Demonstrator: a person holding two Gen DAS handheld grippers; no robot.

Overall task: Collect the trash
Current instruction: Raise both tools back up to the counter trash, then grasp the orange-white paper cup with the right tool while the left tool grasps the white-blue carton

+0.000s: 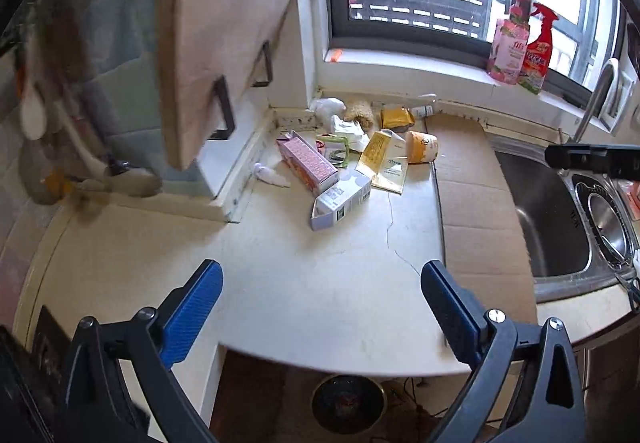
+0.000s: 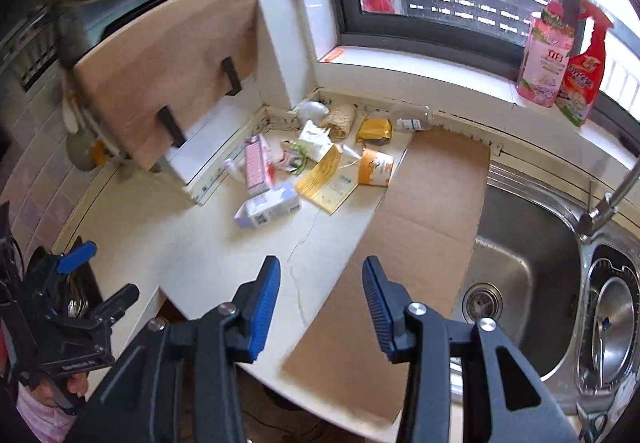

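Observation:
A heap of trash lies in the counter's far corner under the window: a pink carton (image 1: 306, 163) (image 2: 256, 163), a white and lavender carton (image 1: 340, 199) (image 2: 268, 209), a flat yellow packet (image 1: 384, 163) (image 2: 328, 179), a tipped yellow paper cup (image 1: 422, 147) (image 2: 374, 167), a yellow-brown bag (image 1: 396, 117) (image 2: 374, 131), crumpled white paper (image 1: 348, 129) and a clear bottle (image 2: 414, 121). My left gripper (image 1: 320, 275) hangs wide open and empty over the counter's near edge. My right gripper (image 2: 321, 267) is open with nothing between its fingers, short of the heap.
A cardboard sheet (image 2: 420, 211) covers the counter beside the steel sink (image 2: 520, 275), which holds a steel bowl (image 2: 612, 327). A wooden cutting board (image 2: 168, 83) leans at the left wall. Two cleaner bottles (image 2: 560, 55) stand on the sill. A round bin (image 1: 348, 403) sits below the counter edge.

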